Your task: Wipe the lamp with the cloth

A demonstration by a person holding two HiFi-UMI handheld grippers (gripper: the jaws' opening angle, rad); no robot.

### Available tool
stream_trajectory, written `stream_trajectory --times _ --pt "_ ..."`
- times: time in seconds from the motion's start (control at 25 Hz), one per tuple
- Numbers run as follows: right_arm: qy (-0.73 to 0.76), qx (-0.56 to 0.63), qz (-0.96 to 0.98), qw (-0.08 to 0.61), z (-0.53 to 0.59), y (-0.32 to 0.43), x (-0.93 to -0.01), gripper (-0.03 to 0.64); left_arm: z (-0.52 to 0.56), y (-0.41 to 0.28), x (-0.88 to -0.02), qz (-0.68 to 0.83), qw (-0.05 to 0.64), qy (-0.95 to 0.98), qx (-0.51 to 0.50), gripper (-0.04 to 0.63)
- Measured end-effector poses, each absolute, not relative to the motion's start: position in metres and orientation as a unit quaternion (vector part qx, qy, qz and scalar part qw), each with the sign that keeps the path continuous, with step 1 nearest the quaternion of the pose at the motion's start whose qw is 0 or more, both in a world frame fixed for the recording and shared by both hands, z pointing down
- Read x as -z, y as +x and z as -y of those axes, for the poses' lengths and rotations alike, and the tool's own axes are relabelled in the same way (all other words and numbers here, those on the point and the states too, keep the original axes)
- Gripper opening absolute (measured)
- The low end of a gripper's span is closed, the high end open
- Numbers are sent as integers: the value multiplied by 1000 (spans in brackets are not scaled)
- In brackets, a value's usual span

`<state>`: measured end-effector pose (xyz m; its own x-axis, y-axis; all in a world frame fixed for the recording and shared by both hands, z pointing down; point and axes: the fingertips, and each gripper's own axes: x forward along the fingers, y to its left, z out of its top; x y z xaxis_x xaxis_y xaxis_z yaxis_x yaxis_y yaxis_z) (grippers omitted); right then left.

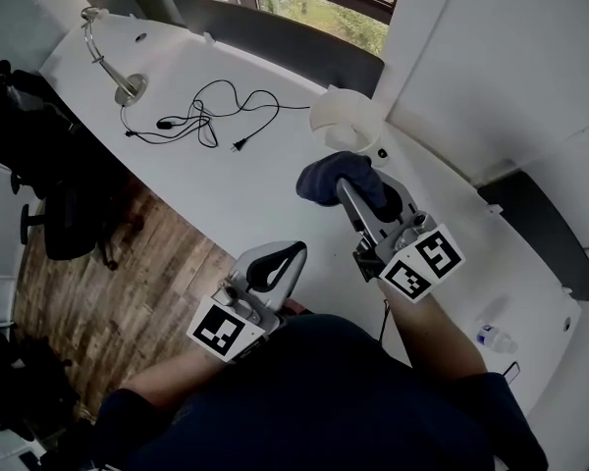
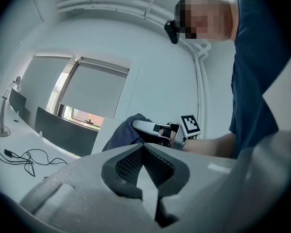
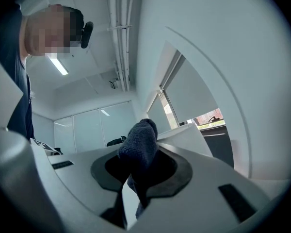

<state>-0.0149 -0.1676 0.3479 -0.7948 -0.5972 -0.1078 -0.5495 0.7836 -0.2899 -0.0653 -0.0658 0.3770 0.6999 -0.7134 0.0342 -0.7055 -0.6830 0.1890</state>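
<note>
Right gripper (image 1: 355, 190) has its jaws clamped on the dark cloth (image 1: 324, 177), well right of the lamp (image 1: 106, 59) across the tabletop (image 1: 226, 183), while the left gripper (image 1: 289, 253) hangs with jaws together, empty.

1. Head view: even, cool daylight from the window (image 1: 319, 13) at top. The white desk (image 1: 255, 189) is bright without hard glare, and shadows are soft and faint.
2. Head view: sharp throughout; straight edges bow toward the borders.
3. Both gripper views: fisheye, with black circular vignette at the corners and curved straight lines.
4. Right gripper view: ceiling strip light (image 3: 59, 66) blown out; cloth (image 3: 138, 147) nearly black, weave still legible.
5. Left gripper view: blind (image 2: 94, 89) dim grey, with a bright strip beneath.
</note>
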Motion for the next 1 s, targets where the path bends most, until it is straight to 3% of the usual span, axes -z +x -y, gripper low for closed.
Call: stream_trajectory --times 1.0 --pt "-331 213 -919 25 166 25 -488 89 69 -41 -404 385 118 915 -15 6"
